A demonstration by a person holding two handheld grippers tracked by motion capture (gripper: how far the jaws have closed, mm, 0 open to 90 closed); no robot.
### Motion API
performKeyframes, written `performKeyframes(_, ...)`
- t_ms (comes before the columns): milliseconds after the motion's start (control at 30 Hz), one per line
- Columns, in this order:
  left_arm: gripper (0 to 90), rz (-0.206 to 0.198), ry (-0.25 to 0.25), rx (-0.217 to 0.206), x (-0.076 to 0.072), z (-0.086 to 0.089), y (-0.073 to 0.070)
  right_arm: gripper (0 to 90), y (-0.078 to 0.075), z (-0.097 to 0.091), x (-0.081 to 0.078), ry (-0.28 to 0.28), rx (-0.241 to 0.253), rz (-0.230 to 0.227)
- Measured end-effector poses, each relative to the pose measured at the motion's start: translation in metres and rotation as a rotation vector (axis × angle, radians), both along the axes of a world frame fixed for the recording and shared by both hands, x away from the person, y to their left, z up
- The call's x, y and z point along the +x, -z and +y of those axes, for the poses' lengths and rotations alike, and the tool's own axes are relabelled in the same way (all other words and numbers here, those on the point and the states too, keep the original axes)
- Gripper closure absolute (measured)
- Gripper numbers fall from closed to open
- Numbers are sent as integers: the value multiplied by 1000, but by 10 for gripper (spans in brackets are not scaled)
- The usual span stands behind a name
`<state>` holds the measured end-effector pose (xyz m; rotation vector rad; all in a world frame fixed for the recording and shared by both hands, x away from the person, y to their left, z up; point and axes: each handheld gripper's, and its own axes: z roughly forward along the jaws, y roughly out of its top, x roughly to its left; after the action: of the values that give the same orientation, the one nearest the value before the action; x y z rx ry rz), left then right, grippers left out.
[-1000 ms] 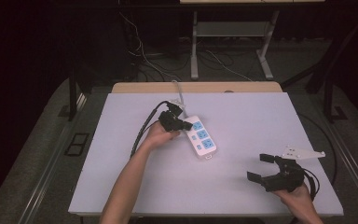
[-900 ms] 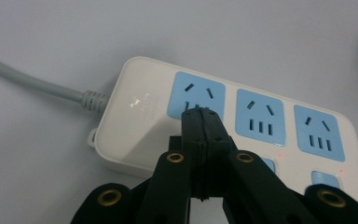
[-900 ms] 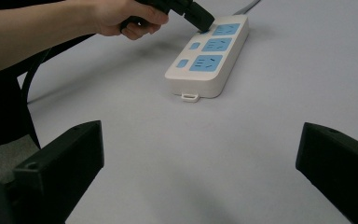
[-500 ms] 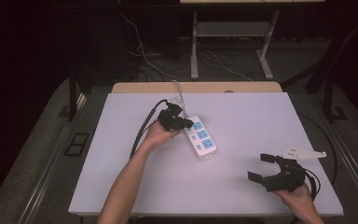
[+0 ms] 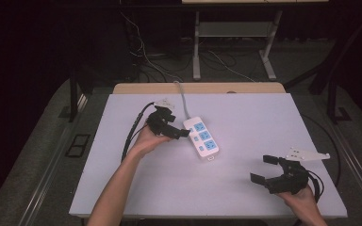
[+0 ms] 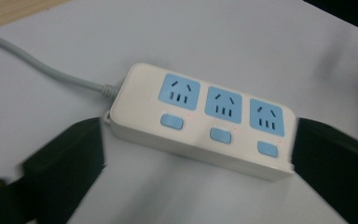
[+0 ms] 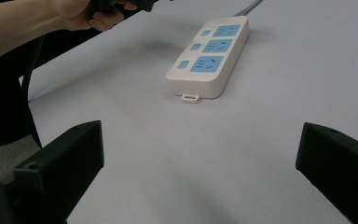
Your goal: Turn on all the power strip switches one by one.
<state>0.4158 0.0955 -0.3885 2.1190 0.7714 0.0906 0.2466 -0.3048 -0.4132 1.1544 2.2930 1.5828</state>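
We note a white table point(image 5: 245, 188) filling the middle of the high view, with a wooden strip along its far edge and dark floor, cables and a metal frame point(image 5: 235, 33) beyond at the top of the frame.

The white power strip point(image 5: 201, 136) lies flat just left of centre, its grey cord point(image 5: 183, 101) running off toward the upper edge. We count three blue sockets, each with a blue switch beside it, and a small tab at the near end.

The left gripper point(image 5: 181, 133) sits centre-left, held in a hand point(image 5: 146, 141). In the left gripper view its jaws stand apart, one at each end of the strip point(image 6: 200, 119); we cannot tell whether they touch it.

The right gripper point(image 5: 264, 168) rests at lower right, well apart from the strip, jaws spread wide over bare table.
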Motion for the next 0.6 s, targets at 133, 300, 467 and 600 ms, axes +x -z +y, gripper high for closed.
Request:
performKeyframes(133,0,-16,-53,-19,-9,11,-3,7,0,0,0,-1,0,1)
performKeyframes(300,0,-26,-67,-19,-25,23,-3,7,-1,1,-1,-3,1,3)
performKeyframes(467,0,-35,-91,-32,-39,35,-1,7,0,1,0,-1,-1,4)
performKeyframes(600,0,-40,-102,-40,-51,42,1,7,0,2,0,-4,-2,6)
